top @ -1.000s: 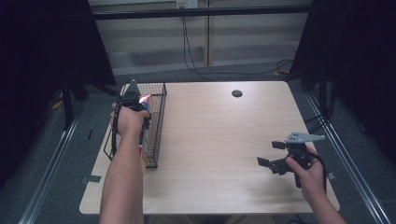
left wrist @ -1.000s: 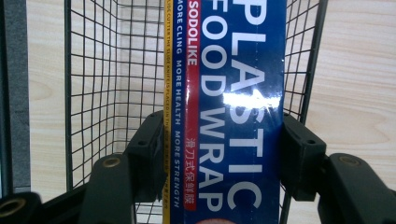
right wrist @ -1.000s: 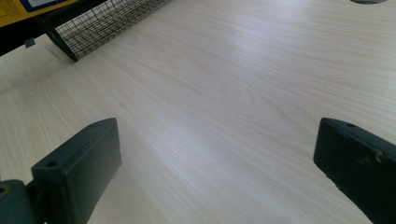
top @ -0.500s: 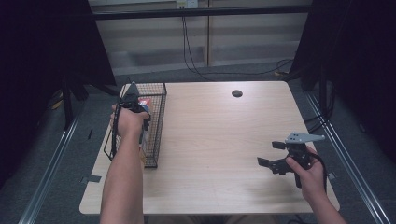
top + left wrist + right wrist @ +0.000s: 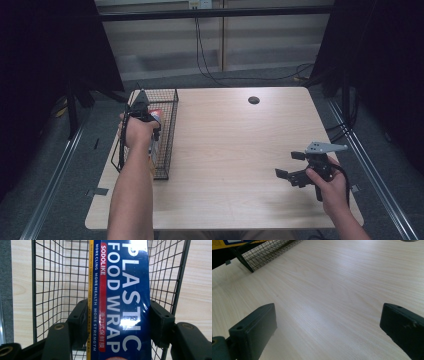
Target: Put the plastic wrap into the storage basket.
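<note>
- Left gripper (image 5: pixel 117 322) clamped across plastic wrap box (image 5: pixel 120 290), over wire basket (image 5: pixel 45 277).
- Box prob. light, stiff, glossy/slick; hold mid-length.
- Right gripper (image 5: pixel 327 335) wide open, empty, above counter (image 5: pixel 337 290).

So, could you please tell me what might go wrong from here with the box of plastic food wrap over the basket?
1. The left claw grips the plastic food wrap box on its narrow glossy sides, so the box might slip or tilt.
2. The wire basket looks narrow, so a box end could catch on the mesh.
3. The right claw is open, far across the table, so nothing steadies the basket if it gets pushed.
</note>
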The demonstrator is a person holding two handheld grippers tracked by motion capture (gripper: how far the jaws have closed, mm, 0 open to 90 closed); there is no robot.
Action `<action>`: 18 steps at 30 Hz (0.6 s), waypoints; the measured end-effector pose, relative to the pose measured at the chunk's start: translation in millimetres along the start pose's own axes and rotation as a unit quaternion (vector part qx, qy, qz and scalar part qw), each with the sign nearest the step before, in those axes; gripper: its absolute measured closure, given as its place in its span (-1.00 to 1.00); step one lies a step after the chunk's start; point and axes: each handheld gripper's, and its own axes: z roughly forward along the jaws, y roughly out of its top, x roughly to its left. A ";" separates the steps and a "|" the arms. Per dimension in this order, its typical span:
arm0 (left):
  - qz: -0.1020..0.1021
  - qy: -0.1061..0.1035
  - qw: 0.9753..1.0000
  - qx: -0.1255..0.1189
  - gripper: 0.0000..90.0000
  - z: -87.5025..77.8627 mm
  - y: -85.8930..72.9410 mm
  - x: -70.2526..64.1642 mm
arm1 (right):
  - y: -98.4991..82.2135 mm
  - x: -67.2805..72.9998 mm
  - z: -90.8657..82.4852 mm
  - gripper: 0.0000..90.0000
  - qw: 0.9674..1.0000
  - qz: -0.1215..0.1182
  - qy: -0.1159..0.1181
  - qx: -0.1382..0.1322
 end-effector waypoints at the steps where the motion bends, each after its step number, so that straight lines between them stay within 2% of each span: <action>1: 0.000 -0.001 1.000 -0.002 -0.06 0.5 -0.1 0.2 | 0.0 0.0 0.0 -0.98 1.000 0.000 0.000 0.000; 3: -0.005 0.000 1.000 -0.004 -0.06 1.0 0.1 0.8 | -0.1 -0.1 0.2 -0.98 1.000 -0.001 0.001 0.001; 18: 0.005 0.007 1.000 -0.009 -0.07 2.6 0.6 1.1 | -0.1 -0.1 0.3 -0.98 1.000 -0.002 0.000 0.001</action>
